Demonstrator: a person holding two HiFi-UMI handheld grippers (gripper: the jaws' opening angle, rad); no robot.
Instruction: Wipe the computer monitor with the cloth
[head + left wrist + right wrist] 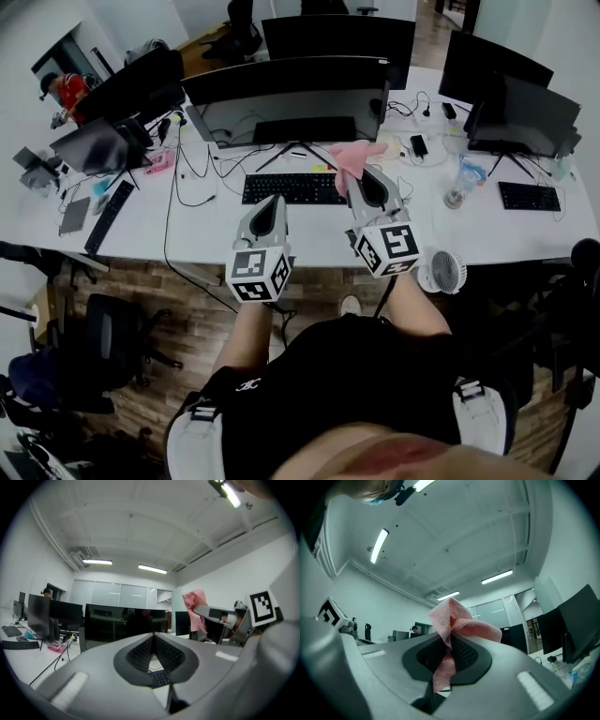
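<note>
One cloth (352, 155), pinched in the right gripper (366, 184), bunches past its tips, probably as a pad for the monitor (286, 101) at upper centre. The left gripper (274, 204), closed empty, looks spare.

White desk (141, 239) bearing monitor (291, 94), keyboard (292, 188)

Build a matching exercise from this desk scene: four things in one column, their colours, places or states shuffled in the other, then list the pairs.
Things:
1. cloth
2. left gripper
3. keyboard
4. fan

Descriptions:
A. white, by the front edge of the desk
B. jaws together, nothing between them
C. black, lying in front of the monitor
D. pink, pinched in the right gripper

Pairs: 1-D, 2-B, 3-C, 4-A
</note>
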